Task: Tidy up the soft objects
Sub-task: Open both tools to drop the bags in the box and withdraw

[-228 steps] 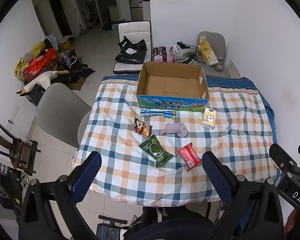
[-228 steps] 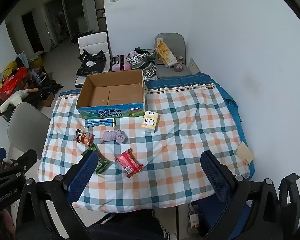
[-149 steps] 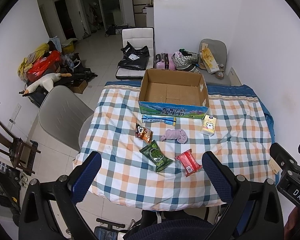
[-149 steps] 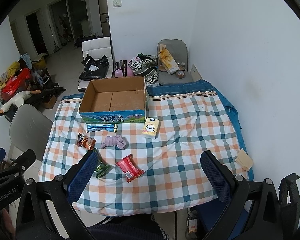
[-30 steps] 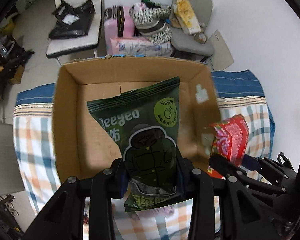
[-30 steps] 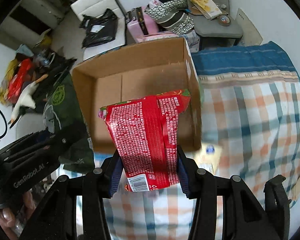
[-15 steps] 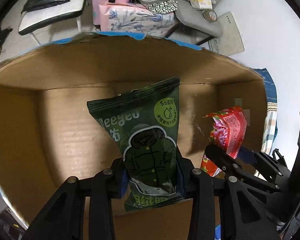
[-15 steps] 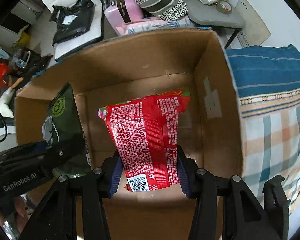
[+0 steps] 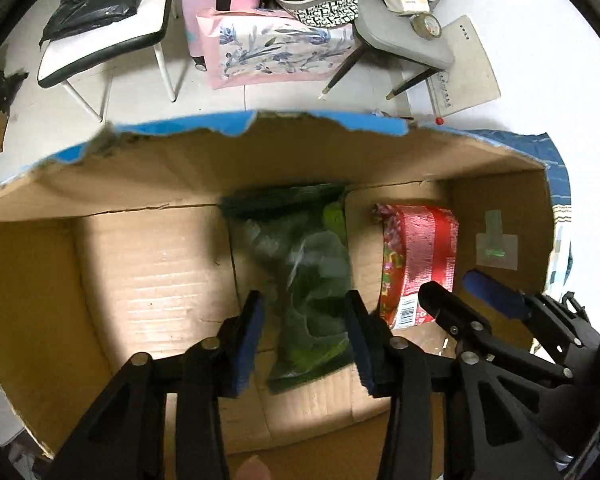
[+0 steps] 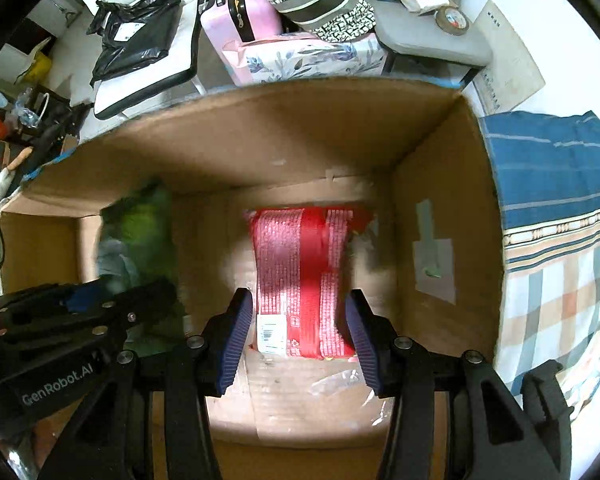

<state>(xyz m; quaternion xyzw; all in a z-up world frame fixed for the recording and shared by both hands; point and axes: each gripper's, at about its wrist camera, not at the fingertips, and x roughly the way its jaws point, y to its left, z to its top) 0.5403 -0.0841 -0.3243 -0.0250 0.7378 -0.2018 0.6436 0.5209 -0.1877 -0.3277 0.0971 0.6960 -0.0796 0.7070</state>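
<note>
The green packet (image 9: pixel 304 280) and the red packet (image 10: pixel 304 280) now lie side by side on the floor of the box (image 9: pixel 148 272), green toward the middle, red nearer the right wall. Half a second ago we held each one pinched upright above the box; now both are down, the green one blurred as if only just let go. Our left gripper (image 9: pixel 304 320) has its fingers (image 9: pixel 248 332) parted a little wider than the green packet, which lies between them unclamped. Our right gripper (image 10: pixel 300 320) stands the same way over the red packet, fingers (image 10: pixel 236 332) apart on either side, no longer pinching it. We judge two soft things are stowed, and the next step is to lift both grippers out and go back to the worktop for the rest. The checked cloth (image 10: pixel 560 280) shows just right of the box.
</note>
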